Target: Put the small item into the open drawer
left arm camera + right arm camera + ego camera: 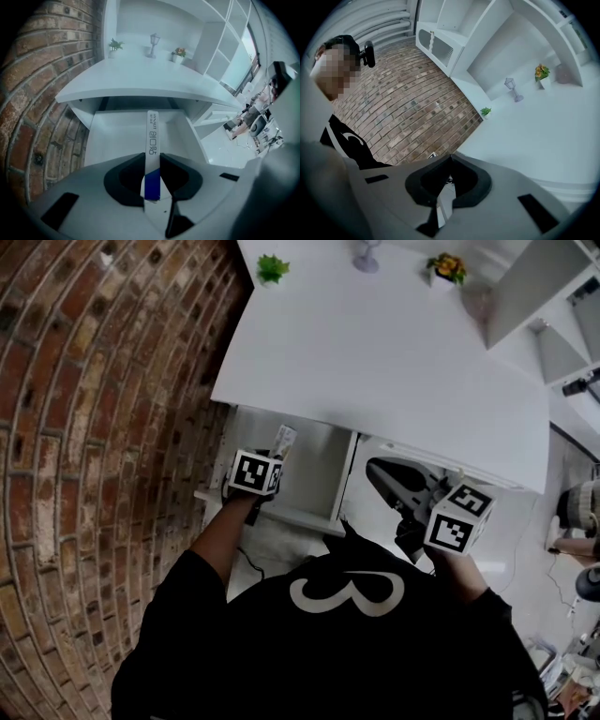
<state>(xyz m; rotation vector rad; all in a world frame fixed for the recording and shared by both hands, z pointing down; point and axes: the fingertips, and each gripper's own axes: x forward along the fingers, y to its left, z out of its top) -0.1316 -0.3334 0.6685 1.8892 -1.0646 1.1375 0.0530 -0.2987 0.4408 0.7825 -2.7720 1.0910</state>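
The small item is a thin white box with a blue end. My left gripper is shut on its blue end, so it juts forward over the open white drawer. In the head view the box sticks up past the left gripper's marker cube, above the drawer pulled out from under the white desk. My right gripper is shut on nothing and points toward the brick wall and the desk edge. Its marker cube is low on the right, apart from the drawer.
A brick wall runs close along the left of the drawer. On the desk's far edge stand a green plant, a small lamp and a flower pot. A dark object lies right of the drawer. White shelves rise at the right.
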